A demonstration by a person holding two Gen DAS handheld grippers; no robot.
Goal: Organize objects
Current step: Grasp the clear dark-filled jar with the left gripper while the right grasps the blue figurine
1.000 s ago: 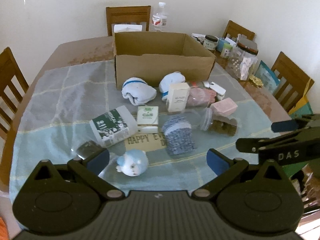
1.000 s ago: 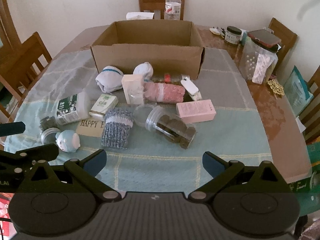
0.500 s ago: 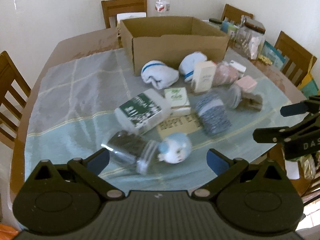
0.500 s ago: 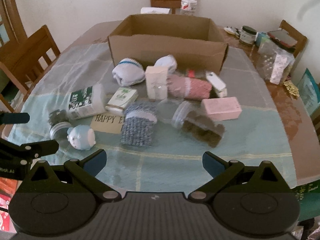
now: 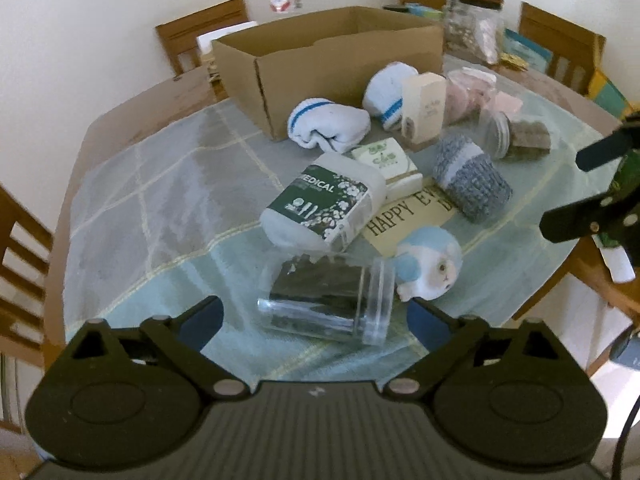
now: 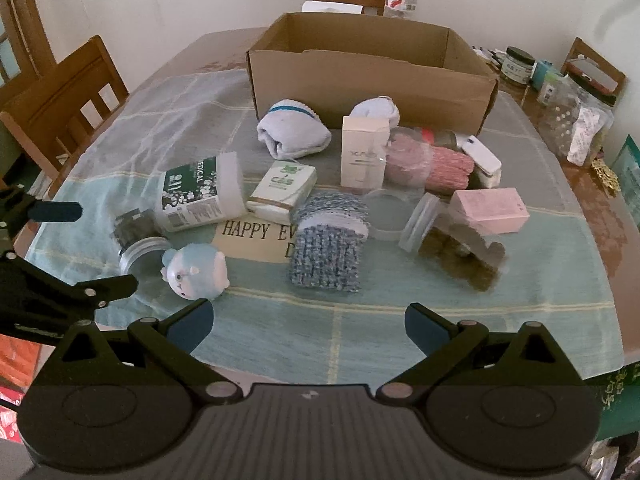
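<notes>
Plainly, the left gripper [image 5: 316, 320], jaws apart and empty, faces a clear jar [image 5: 326, 300] lying on its side. Being round, it could roll into the figurine [image 5: 430, 266] at 2 o'clock. The right gripper [image 6: 308, 324] is also spread, empty.

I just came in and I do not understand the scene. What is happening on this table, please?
A person holds a hand-held gripper in each hand and is about to tidy loose items. The left hand-held gripper is open, its fingers on either side of a clear jar lying on its side, not yet gripped. The right hand-held gripper is open and holds nothing. The cardboard box stands open behind the pile.
</notes>
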